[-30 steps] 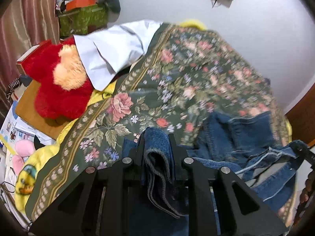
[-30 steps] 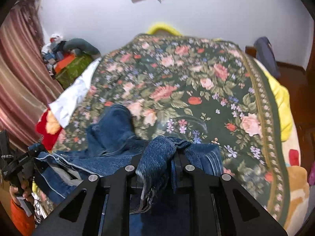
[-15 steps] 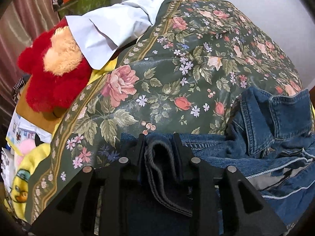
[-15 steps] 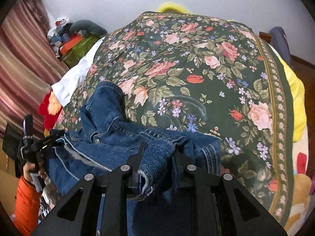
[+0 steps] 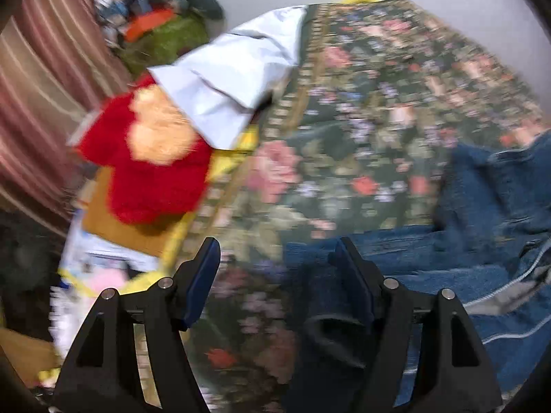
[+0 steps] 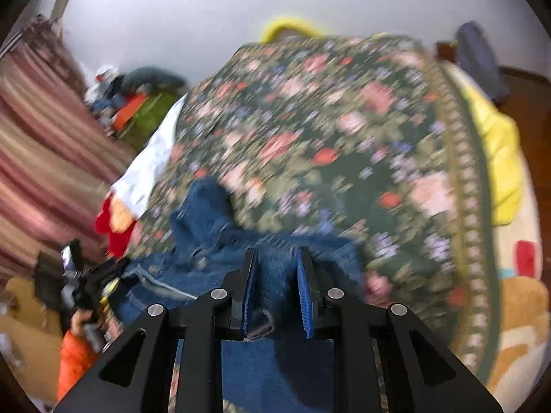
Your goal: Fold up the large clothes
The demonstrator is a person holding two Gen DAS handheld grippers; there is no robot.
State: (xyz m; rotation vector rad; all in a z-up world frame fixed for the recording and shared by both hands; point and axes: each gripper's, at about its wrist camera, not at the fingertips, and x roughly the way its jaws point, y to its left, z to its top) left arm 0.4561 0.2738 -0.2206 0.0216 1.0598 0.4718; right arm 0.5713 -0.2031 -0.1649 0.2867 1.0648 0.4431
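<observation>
A blue denim garment (image 5: 482, 275) lies crumpled on the floral bedspread (image 5: 378, 103). My left gripper (image 5: 277, 254) hangs over its left edge with the jaws opening wide. The denim edge rests against the right finger (image 5: 347, 275), and neither pad presses on it. In the right wrist view my right gripper (image 6: 277, 268) is shut on a bunched fold of the denim garment (image 6: 206, 213), which hangs between the blue pads. The left gripper (image 6: 69, 275) shows there at the far left, held by a hand in an orange sleeve (image 6: 72, 361).
A red plush toy (image 5: 151, 172) and a white cloth (image 5: 234, 89) lie at the bed's left edge, beside a striped curtain (image 5: 44, 86). A pile of things (image 5: 165, 27) fills the far corner. A yellow blanket (image 6: 499, 158) hangs off the right side.
The left jaws have spread apart and let go of the denim fold they were pinching. The right gripper has kept its grip and shifted with the cloth. Both views are now blurred.
</observation>
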